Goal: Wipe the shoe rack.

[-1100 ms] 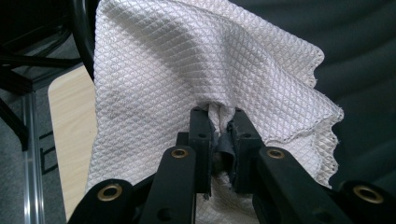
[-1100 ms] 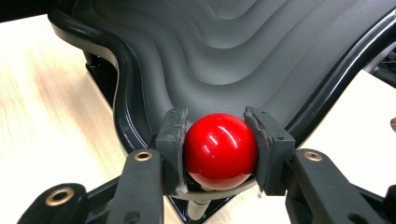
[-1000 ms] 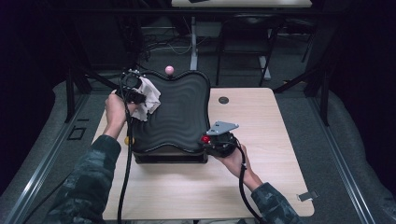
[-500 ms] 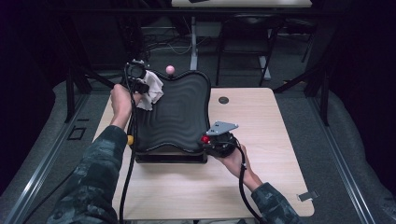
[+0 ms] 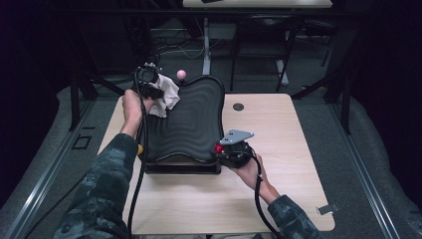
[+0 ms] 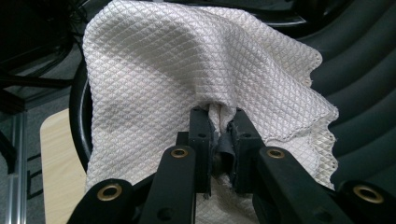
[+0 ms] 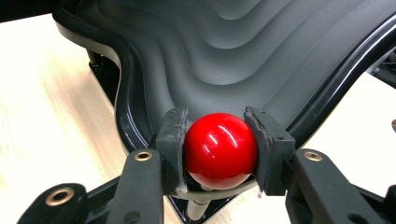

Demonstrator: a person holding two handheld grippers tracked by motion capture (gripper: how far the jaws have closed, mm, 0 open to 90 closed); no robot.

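I've got the table spread out below me, and on it the big black ridged board, its long axis running away from me, wavy grooves across it from near edge to far. The left hand is up at the far left corner of that board, well away from the right hand, which sits at the near right corner. Left gripper: jaws pressed tight together, pinching a fold of the white quilted cloth, and the rest of it drapes forward over the board's rim and onto the ridges. Right gripper: jaws clamped either side of the red ball, a glossy knob on a short stem at the board's corner, so I'm reading that as the steadying hand. There's a pink ball at the far edge too, just beside the cloth. What matters now: the unwiped board lies toward me and to the right of the cloth. So I judge the next stroke is the left hand's, dragging the cloth along the grooves while the right holds firm.
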